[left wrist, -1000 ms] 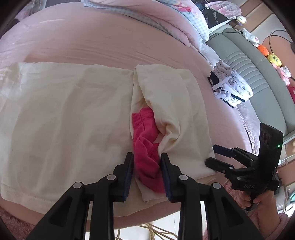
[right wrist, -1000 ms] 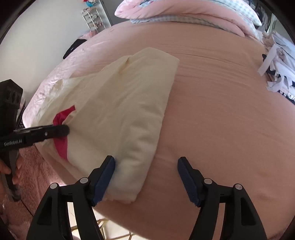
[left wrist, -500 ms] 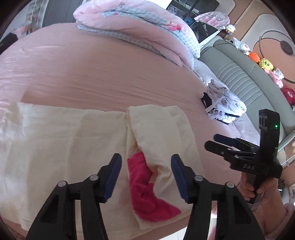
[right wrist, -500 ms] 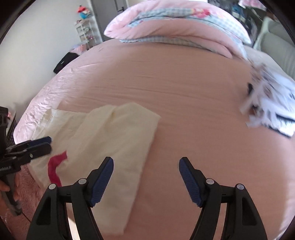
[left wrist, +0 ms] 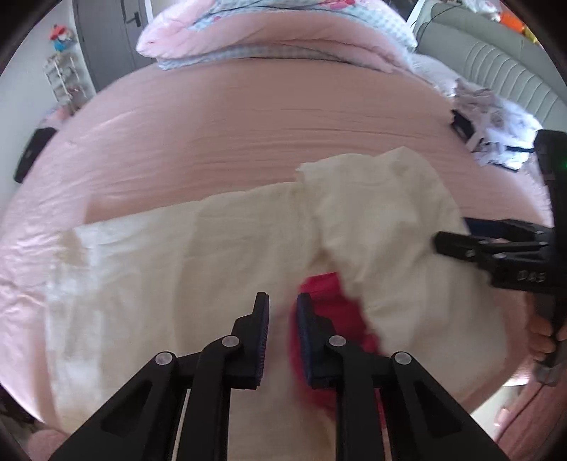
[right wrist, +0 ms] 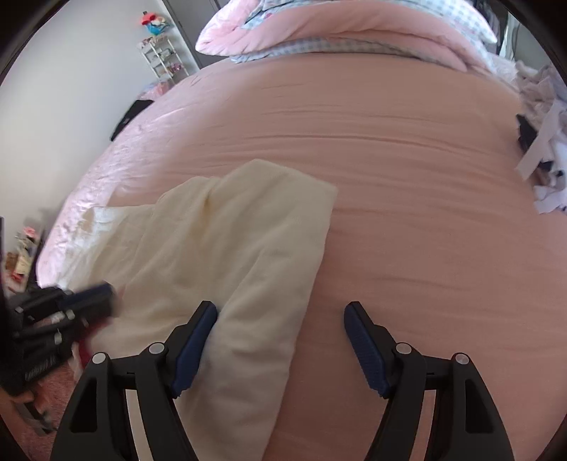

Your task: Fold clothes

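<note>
A cream garment (left wrist: 212,255) lies spread on the pink bed sheet (left wrist: 248,142), its right part folded over. A red part (left wrist: 336,301) shows from under that fold. My left gripper (left wrist: 282,308) points down at the cloth beside the red part. Its jaws are closing to a narrow gap with cream cloth behind it, and blur hides any pinch. In the right wrist view the left gripper (right wrist: 106,294) sits at the garment's (right wrist: 248,230) near left edge. My right gripper (right wrist: 280,319) stands open over the fold's right edge, one finger on cloth, one over sheet. It also shows in the left wrist view (left wrist: 439,243).
A rolled pink and checked quilt (left wrist: 276,32) lies at the bed's far end. White patterned clothes (left wrist: 496,134) are piled at the right by a grey-green padded headboard (left wrist: 496,71). A dark object (left wrist: 32,156) sits at the left bed edge. A white rack (right wrist: 163,56) stands beyond.
The left gripper let go of the red part, opened wide, then narrowed again just left of it while tilting up. The right gripper swung away and came back over the fold's right edge.
</note>
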`<state>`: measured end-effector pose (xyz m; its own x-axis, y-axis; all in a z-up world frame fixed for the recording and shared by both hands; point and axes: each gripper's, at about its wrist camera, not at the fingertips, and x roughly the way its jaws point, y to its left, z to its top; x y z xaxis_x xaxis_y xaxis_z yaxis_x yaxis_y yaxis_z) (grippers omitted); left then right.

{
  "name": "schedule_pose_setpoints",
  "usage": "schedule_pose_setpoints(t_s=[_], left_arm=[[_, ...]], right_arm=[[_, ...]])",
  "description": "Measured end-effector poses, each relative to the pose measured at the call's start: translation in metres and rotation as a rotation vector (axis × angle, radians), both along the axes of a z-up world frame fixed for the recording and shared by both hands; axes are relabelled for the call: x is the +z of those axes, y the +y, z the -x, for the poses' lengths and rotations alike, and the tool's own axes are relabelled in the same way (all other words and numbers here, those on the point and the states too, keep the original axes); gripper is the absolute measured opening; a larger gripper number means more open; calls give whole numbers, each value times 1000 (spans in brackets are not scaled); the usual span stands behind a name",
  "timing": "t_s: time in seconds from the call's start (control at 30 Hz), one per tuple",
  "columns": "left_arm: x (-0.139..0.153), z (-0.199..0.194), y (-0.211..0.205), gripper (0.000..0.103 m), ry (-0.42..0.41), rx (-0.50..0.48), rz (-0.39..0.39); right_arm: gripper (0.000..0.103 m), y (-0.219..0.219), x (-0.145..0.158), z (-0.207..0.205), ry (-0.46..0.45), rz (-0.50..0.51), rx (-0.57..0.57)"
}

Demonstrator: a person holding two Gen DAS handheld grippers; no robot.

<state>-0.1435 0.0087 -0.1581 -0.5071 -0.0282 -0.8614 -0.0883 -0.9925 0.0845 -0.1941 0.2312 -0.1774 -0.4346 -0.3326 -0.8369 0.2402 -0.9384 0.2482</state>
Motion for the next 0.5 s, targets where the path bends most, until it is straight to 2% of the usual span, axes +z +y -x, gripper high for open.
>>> schedule_pose_setpoints(t_s=[0.03, 0.07, 0.1, 0.13, 0.17, 0.23, 0.33, 0.37, 0.4, 0.43, 0.47, 0.5], left_arm=[[3, 3, -13, 14, -10, 36, -32], [6, 7, -25, 14, -29, 50, -140], [10, 10, -34, 14, -32, 48, -254], [16, 13, -36, 14, -9, 31, -327], [22, 16, -32, 15, 21, -8, -359], [29, 29, -15, 15, 61, -115, -365], [25, 63, 12, 18, 55, -222, -370], [20, 78, 17, 28, 33, -233, -355], [14, 91, 22, 46, 16, -221, -315], [9, 103, 26, 53, 4, -195, -262], [5, 112, 27, 55, -10, -173, -262], [2, 117, 25, 55, -27, -155, -302]], right_arm=[[73, 2, 3, -1, 7, -13, -7], [73, 5, 8, -2, 19, -23, -18], [73, 7, 14, -4, 44, -32, -28], [73, 8, 23, -5, 76, -35, -34], [73, 8, 30, -5, 104, -27, -35], [73, 7, 41, 0, 138, -27, -36], [73, 6, 47, 19, 149, -85, -33], [73, 5, 47, 29, 149, -112, -33], [73, 4, 46, 40, 149, -124, -32], [73, 4, 44, 50, 148, -134, -31], [73, 3, 40, 57, 137, -135, -27], [73, 6, 38, 63, 123, -133, -14]])
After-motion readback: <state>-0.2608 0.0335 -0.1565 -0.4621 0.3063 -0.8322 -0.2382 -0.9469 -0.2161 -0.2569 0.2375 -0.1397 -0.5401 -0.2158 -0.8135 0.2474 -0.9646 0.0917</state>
